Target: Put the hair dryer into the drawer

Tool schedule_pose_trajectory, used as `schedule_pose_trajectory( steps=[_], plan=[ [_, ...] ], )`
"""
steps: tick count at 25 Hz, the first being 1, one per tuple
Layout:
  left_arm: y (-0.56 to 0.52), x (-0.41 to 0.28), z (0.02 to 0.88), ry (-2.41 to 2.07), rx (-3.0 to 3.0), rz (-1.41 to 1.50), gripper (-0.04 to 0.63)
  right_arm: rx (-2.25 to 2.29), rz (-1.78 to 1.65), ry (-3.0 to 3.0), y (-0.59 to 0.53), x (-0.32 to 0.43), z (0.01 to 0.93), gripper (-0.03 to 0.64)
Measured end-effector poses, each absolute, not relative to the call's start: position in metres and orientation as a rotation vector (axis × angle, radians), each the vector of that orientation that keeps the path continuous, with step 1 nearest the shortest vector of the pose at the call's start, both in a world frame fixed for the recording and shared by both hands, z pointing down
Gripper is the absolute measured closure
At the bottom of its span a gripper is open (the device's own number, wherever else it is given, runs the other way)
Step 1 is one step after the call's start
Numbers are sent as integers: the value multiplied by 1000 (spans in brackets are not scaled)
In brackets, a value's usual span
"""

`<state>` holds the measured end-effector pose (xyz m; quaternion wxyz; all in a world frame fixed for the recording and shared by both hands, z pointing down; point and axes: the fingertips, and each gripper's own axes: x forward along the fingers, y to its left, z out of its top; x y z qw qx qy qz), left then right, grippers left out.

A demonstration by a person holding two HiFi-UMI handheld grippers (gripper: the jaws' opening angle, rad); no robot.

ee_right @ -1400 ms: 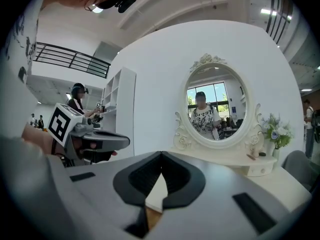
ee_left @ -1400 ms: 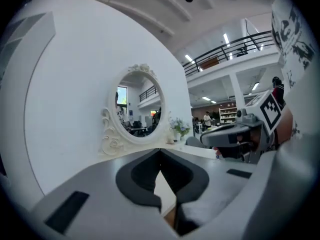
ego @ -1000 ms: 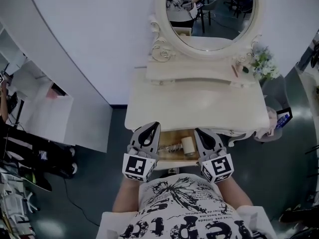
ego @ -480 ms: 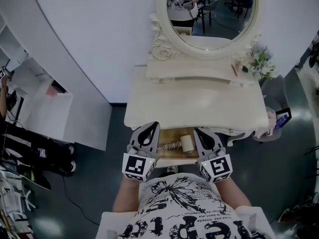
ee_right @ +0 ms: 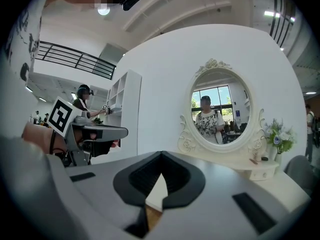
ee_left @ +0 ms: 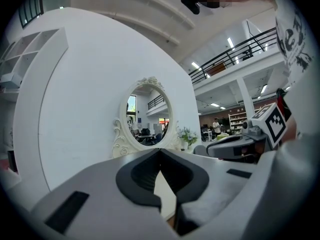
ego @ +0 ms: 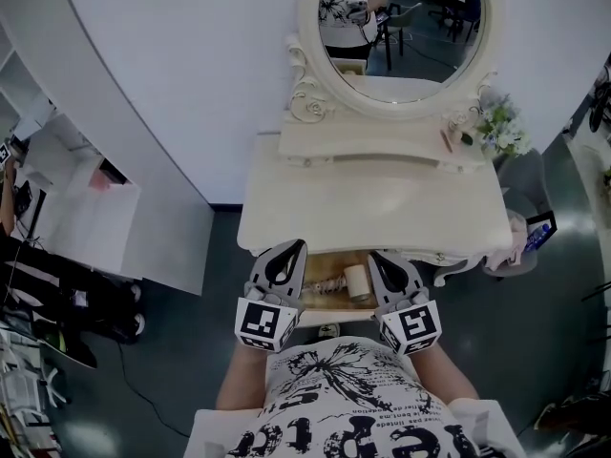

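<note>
Fingers [ego: 284,265] closed, empty, on left gripper [ego: 294,245] and right gripper [ego: 376,255], hair dryer [ego: 357,280] lying crosswise in open drawer [ego: 329,300], coiled cord [ego: 325,281] at its left

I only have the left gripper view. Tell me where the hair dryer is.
Observer: The hair dryer lies inside the open drawer, under the front edge of the vanity table.
Operator: Report the right gripper's jaws.
Observer: The right gripper is shut, with nothing between its jaws.
Operator: Say where both grippers sit.
Observer: In the head view, the left gripper and the right gripper are over the drawer's two ends, with the hair dryer between them.
</note>
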<state>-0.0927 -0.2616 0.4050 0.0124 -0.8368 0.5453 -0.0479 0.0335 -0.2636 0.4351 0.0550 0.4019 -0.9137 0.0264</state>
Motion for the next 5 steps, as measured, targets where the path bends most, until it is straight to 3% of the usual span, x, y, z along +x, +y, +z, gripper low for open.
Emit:
schedule_pose_trajectory(
  steps=[5],
  plan=[
    [-260,-95,403,1701,-2606,-147,575,1220,89,-2766,-263,32,435,600]
  ],
)
